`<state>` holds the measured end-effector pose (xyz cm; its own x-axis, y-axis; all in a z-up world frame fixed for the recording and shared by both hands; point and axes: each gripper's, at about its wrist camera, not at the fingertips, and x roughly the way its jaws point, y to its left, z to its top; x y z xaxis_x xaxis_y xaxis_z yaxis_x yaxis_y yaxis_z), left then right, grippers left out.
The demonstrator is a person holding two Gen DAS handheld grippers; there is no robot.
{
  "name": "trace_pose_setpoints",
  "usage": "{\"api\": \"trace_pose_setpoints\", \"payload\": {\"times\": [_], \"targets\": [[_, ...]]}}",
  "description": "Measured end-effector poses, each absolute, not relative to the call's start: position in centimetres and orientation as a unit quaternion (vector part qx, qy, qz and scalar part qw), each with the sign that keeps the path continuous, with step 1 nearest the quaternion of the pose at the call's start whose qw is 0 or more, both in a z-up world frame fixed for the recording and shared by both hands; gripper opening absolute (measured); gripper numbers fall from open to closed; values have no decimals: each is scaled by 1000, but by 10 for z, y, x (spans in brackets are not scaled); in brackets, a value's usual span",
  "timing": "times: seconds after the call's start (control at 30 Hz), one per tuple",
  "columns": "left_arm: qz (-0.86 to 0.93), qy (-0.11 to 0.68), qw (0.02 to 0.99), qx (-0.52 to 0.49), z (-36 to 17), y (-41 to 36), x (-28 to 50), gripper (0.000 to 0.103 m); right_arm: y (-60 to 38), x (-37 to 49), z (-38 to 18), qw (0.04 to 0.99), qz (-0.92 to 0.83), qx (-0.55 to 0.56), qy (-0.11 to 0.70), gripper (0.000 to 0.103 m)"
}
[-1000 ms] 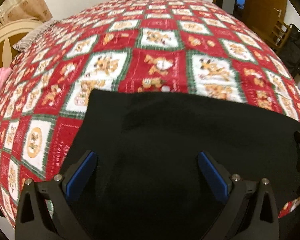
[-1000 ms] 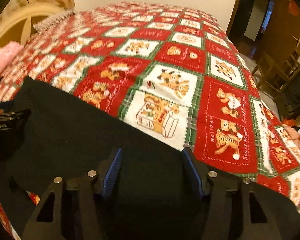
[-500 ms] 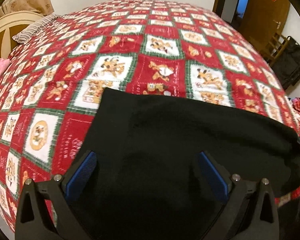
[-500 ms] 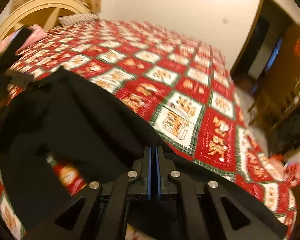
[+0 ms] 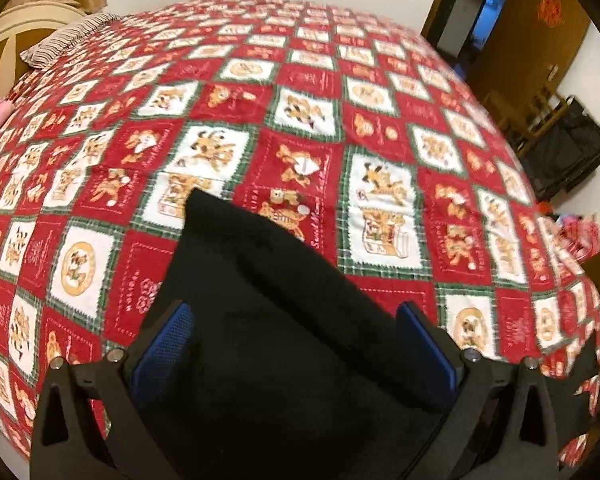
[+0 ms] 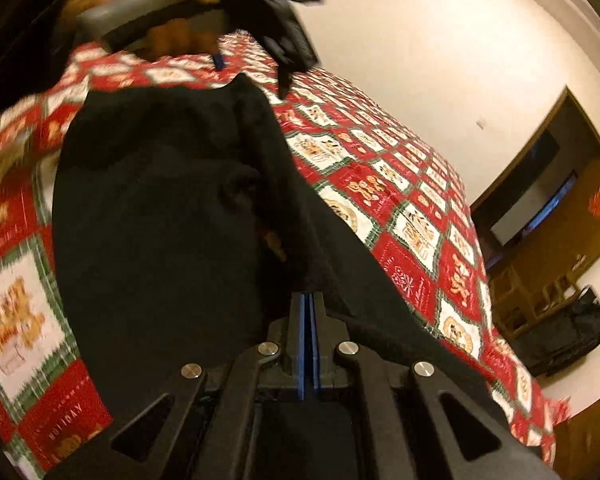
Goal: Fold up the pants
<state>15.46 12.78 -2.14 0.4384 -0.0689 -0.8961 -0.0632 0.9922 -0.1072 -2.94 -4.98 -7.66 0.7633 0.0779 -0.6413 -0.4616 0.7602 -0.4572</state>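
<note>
The black pants (image 5: 284,320) lie on the red patterned bedspread (image 5: 300,120). My left gripper (image 5: 292,344) is open, its blue pads on either side of the cloth just above it. In the right wrist view my right gripper (image 6: 309,320) is shut on an edge of the black pants (image 6: 160,220) and holds that edge lifted over the rest of the pants. The left gripper and the hand holding it (image 6: 204,12) show at the top of the right wrist view, above the far end of the pants.
A striped pillow (image 5: 68,40) and a cream headboard (image 5: 16,40) are at the far left of the bed. A wooden chair (image 5: 540,108) and a black bag (image 5: 568,156) stand by a door (image 5: 540,32) on the right. The bed's near edge runs below the pants.
My right gripper closed on the pants' right edge and lifted it up and over toward the left. The pants now look narrower, with a diagonal fold. My left gripper stayed open.
</note>
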Motion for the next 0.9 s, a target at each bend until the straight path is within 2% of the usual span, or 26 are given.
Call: {"api": "trace_pose_setpoints", "payload": {"times": [0.17, 0.23, 0.3, 0.33, 0.43, 0.47, 0.5, 0.63, 0.77, 0.9], "targets": [[48, 569, 821, -33, -45, 118, 182, 103, -55, -32, -74, 891, 155, -297, 307, 2], [54, 589, 806, -35, -58, 117, 188, 97, -55, -31, -73, 892, 155, -294, 307, 2], [50, 604, 795, -39, -68, 117, 190, 76, -55, -33, -68, 894, 156, -285, 308, 2], [46, 605, 794, -42, -70, 119, 188, 69, -56, -33, -66, 896, 156, -280, 308, 2], [21, 581, 811, -69, -66, 131, 180, 39, -59, -33, -53, 902, 149, -273, 298, 2], [2, 570, 816, -91, -63, 137, 177, 18, -60, -35, -48, 905, 146, -272, 293, 2], [-27, 560, 818, -128, -59, 145, 172, 11, -60, -39, -42, 908, 144, -271, 286, 2], [-80, 489, 843, -209, -28, 174, 138, 9, -60, -59, -21, 915, 139, -270, 267, 2], [-112, 430, 867, -225, 3, 188, 90, 9, -58, -85, -18, 913, 154, -275, 259, 2], [-126, 393, 884, -222, 9, 198, 41, 9, -50, -108, -27, 904, 173, -276, 276, 2]]}}
